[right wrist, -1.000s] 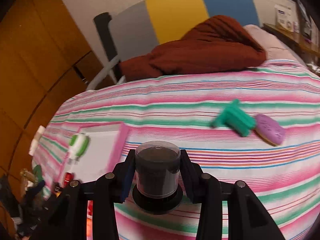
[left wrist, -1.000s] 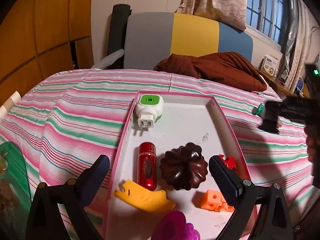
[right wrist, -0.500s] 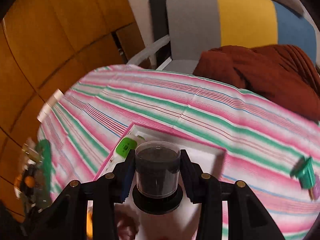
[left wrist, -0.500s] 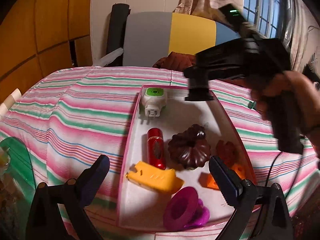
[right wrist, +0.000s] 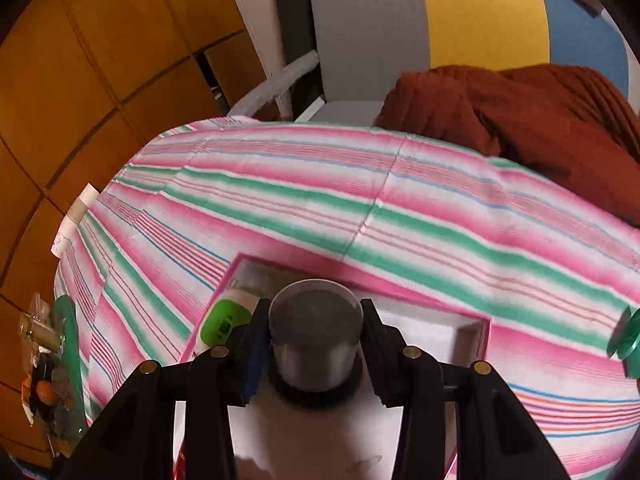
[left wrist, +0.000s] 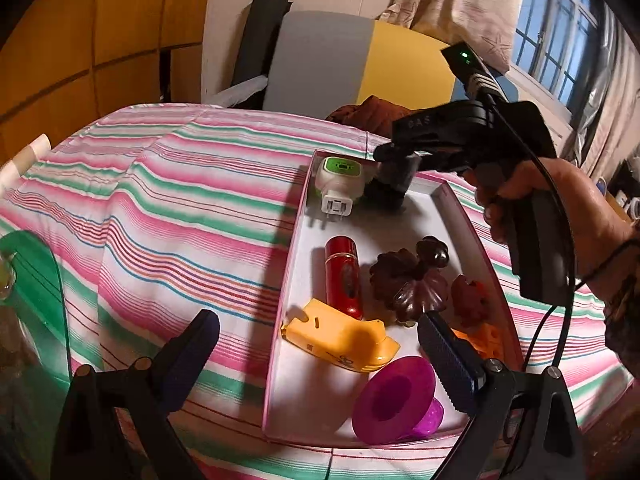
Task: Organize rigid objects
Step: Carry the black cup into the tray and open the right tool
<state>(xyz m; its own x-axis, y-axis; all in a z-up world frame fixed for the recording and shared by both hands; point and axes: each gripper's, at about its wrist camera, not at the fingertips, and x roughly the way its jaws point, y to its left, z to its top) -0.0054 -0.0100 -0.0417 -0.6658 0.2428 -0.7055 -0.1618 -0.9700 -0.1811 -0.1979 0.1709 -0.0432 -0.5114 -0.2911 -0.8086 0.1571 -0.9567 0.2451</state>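
Well along, judging by the load in the pink-rimmed tray [left wrist: 295,240] on the striped tabletop [left wrist: 180,200]: white-and-green plug-in device [left wrist: 338,182] at the far left corner, red cylinder [left wrist: 343,276] lying lengthwise nearer, dark brown fluted mould [left wrist: 412,280] to its right, reddish and orange block pieces [left wrist: 470,300] against the right wall, yellow plastic piece [left wrist: 340,336] and magenta funnel-shaped cup [left wrist: 394,400] at the near end. Currently in hand: a small clear-topped dark jar [right wrist: 316,336] with a black base, clamped between the pads of the right hand-held gripper [right wrist: 316,348], upright and low over the far end of the tray, just right of the plug-in device; from the left wrist view apparently at or close to the tray floor, though contact cannot be confirmed. Not yet let go. Left hand-held gripper [left wrist: 316,364] with jaws wide apart and empty, hovering over the near end of the tray, nothing between the pads. Left to do, by the look of it: set the jar down and release, then fetch the green item [right wrist: 626,340] seen at the right edge of the right wrist view, out on the cloth beyond the tray. Anything else lying outside the tray not visible here, so the remaining count cannot be told.
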